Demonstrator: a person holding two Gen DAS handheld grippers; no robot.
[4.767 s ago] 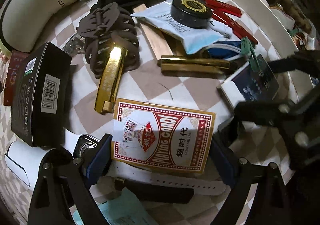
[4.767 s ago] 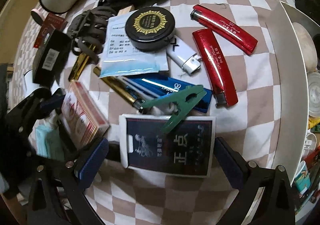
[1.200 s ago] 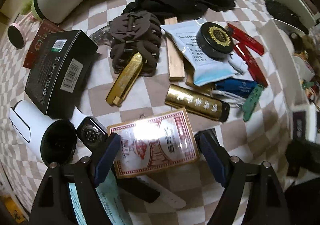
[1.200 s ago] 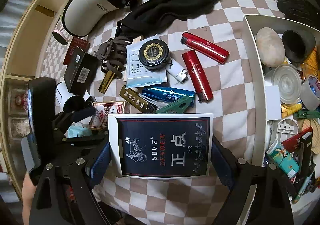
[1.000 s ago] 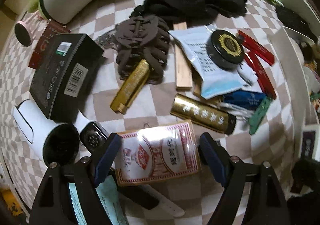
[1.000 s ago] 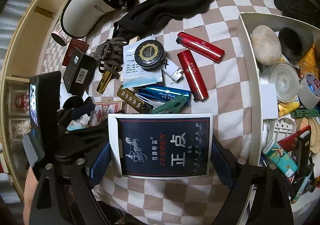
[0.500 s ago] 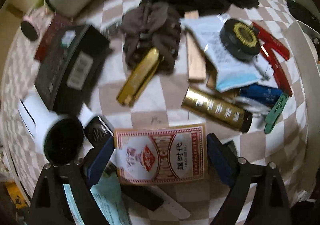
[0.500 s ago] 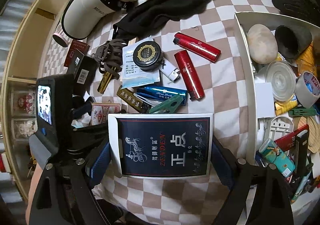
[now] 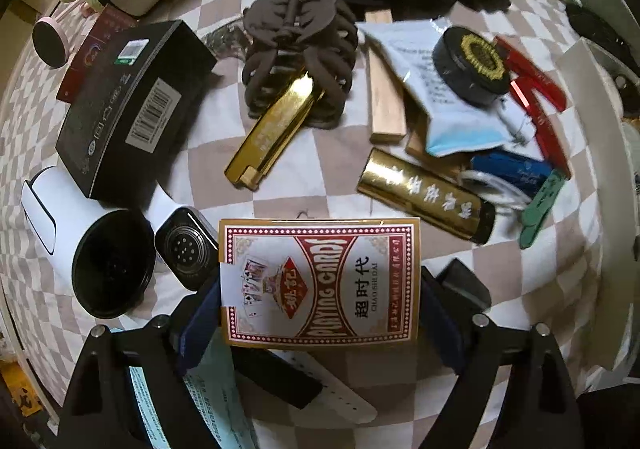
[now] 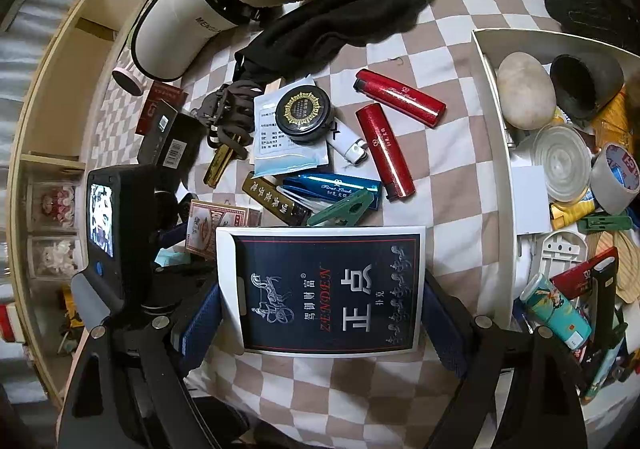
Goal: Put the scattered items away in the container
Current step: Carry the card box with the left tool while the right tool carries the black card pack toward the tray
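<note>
Both grippers loaded, bin [image 10: 490, 97] to the right
Left gripper [image 9: 320, 313] clamps red deck [image 9: 320, 281]; right gripper [image 10: 320, 313] clamps dark deck [image 10: 320, 289]; a slack squeeze could drop either short of the bin.

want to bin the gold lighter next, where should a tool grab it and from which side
Judging by its pose, take the gold lighter across its narrow width near the middle, coming straight down from above. It lies flat and diagonal on the cloth, long sides exposed. Its upper end is tucked under the brown hair claw, so grip below that and slide it clear.
</note>
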